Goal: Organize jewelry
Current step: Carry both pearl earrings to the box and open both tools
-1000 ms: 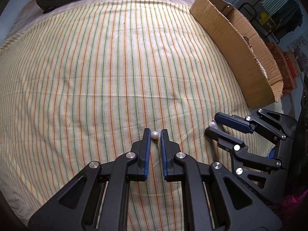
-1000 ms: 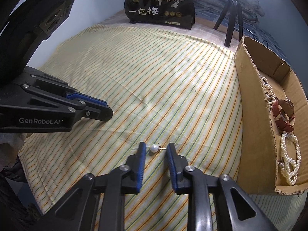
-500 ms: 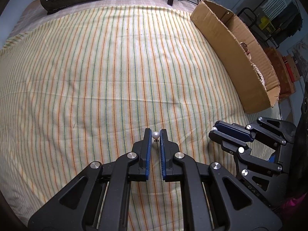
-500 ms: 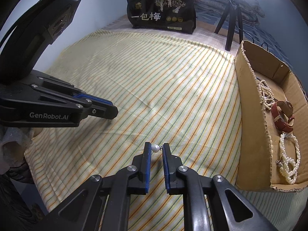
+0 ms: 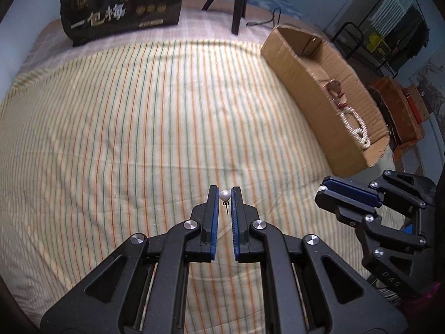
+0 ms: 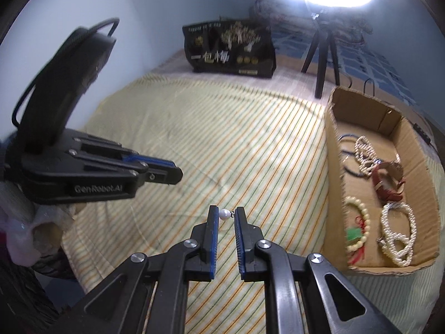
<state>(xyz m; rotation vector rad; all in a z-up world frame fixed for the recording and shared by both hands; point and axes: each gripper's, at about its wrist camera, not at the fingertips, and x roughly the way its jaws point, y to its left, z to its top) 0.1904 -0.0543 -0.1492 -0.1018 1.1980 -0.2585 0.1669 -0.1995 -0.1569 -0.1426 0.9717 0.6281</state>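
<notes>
Left wrist view: the left gripper [image 5: 224,192] pinches a small white pearl stud earring [image 5: 224,195] above the striped yellow bedsheet [image 5: 125,128]. The right gripper [image 6: 224,213] likewise clamps a second white pearl earring [image 6: 224,213], seemingly by pearl and post, with the open brown cardboard box [image 6: 335,167] of bracelets nearby to its right.

Two pearl stud earrings are lifted above the striped bedsheet [image 5: 139,128], left of the cardboard box [image 6: 333,183]. One pearl earring [image 5: 224,195] sits pinched at the left gripper [image 5: 224,197] tips, its dark post hanging downward. The other pearl earring [image 6: 224,213] is clamped crosswise at the right gripper [image 6: 224,217] tips, post pointing toward the box.
</notes>
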